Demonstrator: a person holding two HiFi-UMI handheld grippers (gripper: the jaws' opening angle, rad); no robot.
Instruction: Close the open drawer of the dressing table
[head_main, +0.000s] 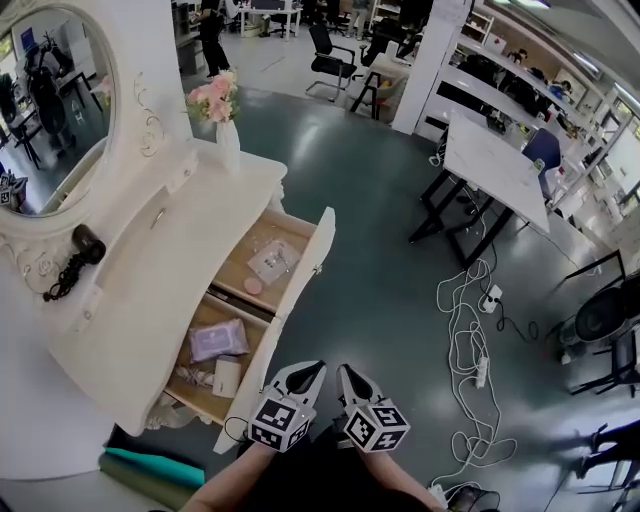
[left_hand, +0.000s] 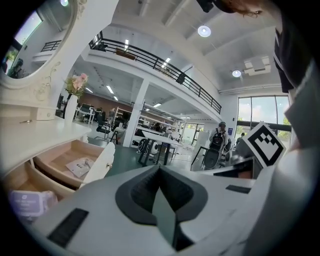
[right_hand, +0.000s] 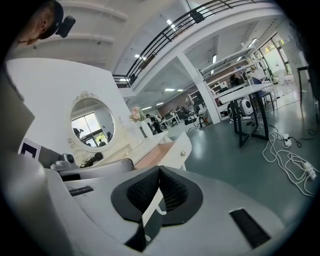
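The white dressing table stands at the left under an oval mirror. Its drawer is pulled out toward the floor and holds a paper packet in the far part and a lavender packet in the near part. In the left gripper view the drawer front shows at the left. My left gripper and right gripper sit side by side low in the head view. They are just off the drawer's near corner, both shut and holding nothing.
A vase of pink flowers and a black hair dryer stand on the tabletop. A teal roll lies by the table's base. White cables and a power strip trail on the green floor at the right, near white work tables.
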